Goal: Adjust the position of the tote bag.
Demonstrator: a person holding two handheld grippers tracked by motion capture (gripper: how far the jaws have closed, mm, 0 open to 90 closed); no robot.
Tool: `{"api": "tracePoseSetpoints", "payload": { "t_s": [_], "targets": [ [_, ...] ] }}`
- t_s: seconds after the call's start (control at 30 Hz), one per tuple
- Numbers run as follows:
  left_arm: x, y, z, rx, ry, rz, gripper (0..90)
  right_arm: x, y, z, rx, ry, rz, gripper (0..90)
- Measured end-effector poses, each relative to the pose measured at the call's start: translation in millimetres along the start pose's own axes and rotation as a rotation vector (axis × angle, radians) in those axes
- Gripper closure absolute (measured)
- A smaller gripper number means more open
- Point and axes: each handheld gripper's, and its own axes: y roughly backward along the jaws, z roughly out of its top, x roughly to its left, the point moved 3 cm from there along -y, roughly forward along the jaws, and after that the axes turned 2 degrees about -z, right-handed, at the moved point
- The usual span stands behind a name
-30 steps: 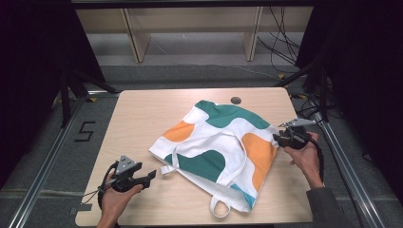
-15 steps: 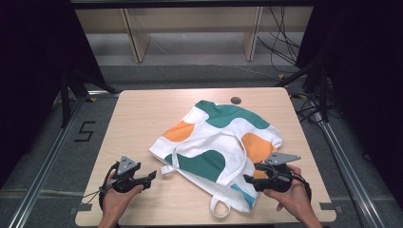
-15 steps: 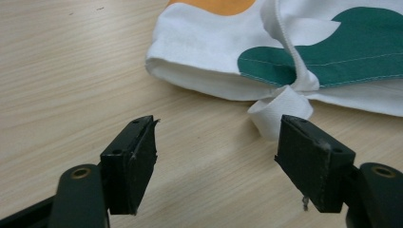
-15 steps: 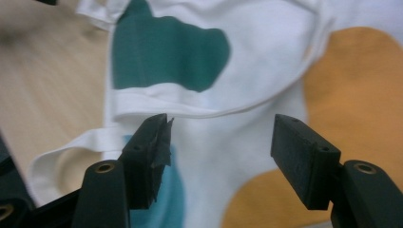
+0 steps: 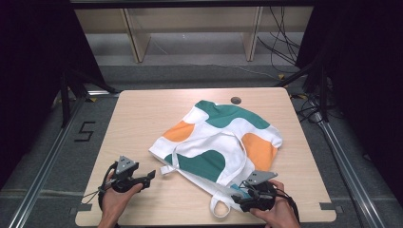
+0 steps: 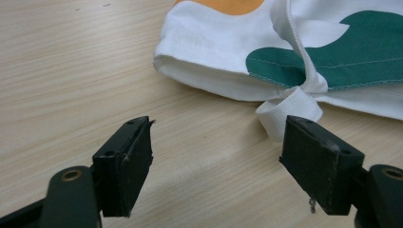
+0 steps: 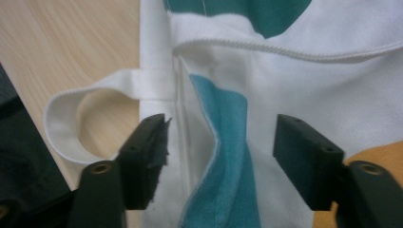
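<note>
Here, on the wooden counter [image 5: 142, 118]: patterned cloth tote bag [image 5: 221, 142], white, green, orange.
Right hand-held gripper [image 7: 218, 142] open, straddling its near hem beside a white strap loop [image 7: 71, 123]; left hand-held gripper [image 6: 216, 156] open too, just short of another strap loop [image 6: 290, 111], gripping nothing.

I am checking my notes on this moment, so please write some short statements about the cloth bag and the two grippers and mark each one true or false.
1. The left gripper has its jaws open over bare table. True.
2. The right gripper is shut on the cloth bag. False: its jaws stand open, with the bag's fabric between them.
3. The bag is white with green and orange patches. True.
4. The bag hangs off the far edge of the table. False: it lies on the tabletop.
5. A white strap loop lies beside the right gripper's jaws. True.
</note>
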Motion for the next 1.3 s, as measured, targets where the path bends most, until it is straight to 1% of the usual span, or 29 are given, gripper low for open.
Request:
{"api": "tracePoseSetpoints", "payload": {
  "t_s": [0.03,0.1,0.13,0.2,0.23,0.27,0.3,0.33,0.37,0.43,0.47,0.5,0.53,0.63,0.77,0.8,0.83,0.9,0.93,0.97,1.0,1.03,1.1,1.13,1.17,1.2,1.23,1.27,1.3],
  "targets": [
    [0.0,-0.2,0.2,0.005,-0.003,0.006,24.5,1.5,-2.5,-1.2,0.002,0.013,-0.017,44.8],
    [0.1,-1.3,0.1,0.011,-0.008,0.005,23.8,-0.4,-2.5,-4.3,0.049,0.082,-0.060,69.1],
    [-0.1,-2.2,-0.3,0.009,0.003,0.000,23.8,-0.4,-2.5,-4.3,0.049,0.082,-0.060,69.1],
    [0.3,-1.4,-0.5,0.014,-0.007,0.009,23.6,-5.5,1.5,-4.1,0.006,0.096,-0.058,78.6],
    [-0.1,-1.4,-0.5,0.013,-0.008,0.015,23.2,-12.0,11.5,-2.5,-0.012,0.109,-0.072,86.1],
    [-0.8,-1.4,-0.3,0.013,-0.014,0.018,23.2,-12.0,11.5,-2.5,-0.012,0.109,-0.072,86.1],
    [0.8,-0.1,-0.4,0.035,-0.055,0.020,23.1,-21.7,21.9,-0.1,-0.071,0.112,-0.096,87.9],
    [-1.9,-2.5,-0.3,0.011,-0.031,0.019,23.1,-21.7,21.9,-0.1,-0.071,0.112,-0.096,87.9],
    [-3.1,-2.8,0.2,0.022,-0.054,0.017,23.1,-25.6,25.4,0.7,-0.095,0.103,-0.099,88.0],
    [-6.2,-5.5,1.6,0.019,-0.062,0.025,23.0,-35.2,34.3,2.4,-0.137,0.084,-0.114,88.1],
    [-5.4,-6.0,2.8,0.043,-0.092,0.027,23.0,-38.7,36.9,2.9,-0.145,0.076,-0.117,88.1],
    [-7.5,-10.3,3.8,0.036,-0.085,0.031,22.9,-42.3,38.2,3.2,-0.160,0.075,-0.119,88.1],
    [-8.6,-14.2,5.2,0.062,-0.117,0.028,22.9,-44.8,39.5,2.9,-0.159,0.062,-0.113,88.1],
    [-13.2,-21.0,6.6,0.091,-0.185,0.032,22.9,-53.2,44.1,1.9,-0.177,0.044,-0.124,88.0],
    [-18.3,-27.0,8.2,0.107,-0.218,0.033,22.9,-57.7,49.4,1.7,-0.183,0.031,-0.131,88.0],
    [-18.3,-29.4,10.1,0.111,-0.221,0.049,23.2,-57.6,50.3,2.0,-0.183,0.016,-0.125,88.0],
    [-18.5,-32.2,10.8,0.100,-0.205,0.046,23.4,-60.9,50.3,2.4,-0.188,0.039,-0.128,87.9],
    [-16.1,-38.6,15.4,0.076,-0.231,0.057,25.1,-62.4,49.6,1.3,-0.191,0.034,-0.128,87.8],
    [-17.5,-43.5,17.6,0.023,-0.224,0.044,26.5,-59.7,49.4,-0.6,-0.170,-0.008,-0.116,87.6],
    [-16.9,-46.4,19.4,0.001,-0.244,0.034,28.6,-61.3,48.5,-0.6,-0.180,0.011,-0.123,87.5],
    [-17.0,-49.4,21.0,0.000,-0.263,0.029,30.5,-63.0,48.1,-0.5,-0.187,0.030,-0.128,87.2],
    [-17.9,-53.7,23.2,-0.031,-0.287,0.017,33.5,-61.9,47.9,-0.9,-0.177,0.021,-0.111,86.2],
    [-19.4,-57.7,25.2,-0.045,-0.348,-0.012,47.6,-61.5,47.8,-1.5,-0.166,0.021,-0.122,82.4],
    [-21.3,-59.4,25.4,-0.030,-0.346,-0.004,53.4,-60.6,46.1,-2.5,-0.153,0.019,-0.128,78.5],
    [-19.3,-59.3,26.5,-0.016,-0.410,0.027,62.1,-60.2,43.9,-3.6,-0.129,0.023,-0.145,74.4],
    [-18.5,-59.8,25.7,0.001,-0.422,0.026,69.0,-58.5,41.5,-5.0,-0.113,0.021,-0.169,72.3],
    [-18.0,-61.0,24.5,-0.003,-0.414,0.022,72.4,-57.6,40.2,-5.5,-0.103,0.037,-0.184,72.0],
    [-15.5,-59.2,23.4,0.014,-0.430,0.023,75.0,-54.4,37.5,-6.2,-0.080,0.042,-0.182,70.5],
    [-15.2,-57.8,22.2,0.018,-0.426,0.009,76.1,-50.3,34.7,-8.0,-0.044,0.041,-0.180,70.6]
  ]
}}
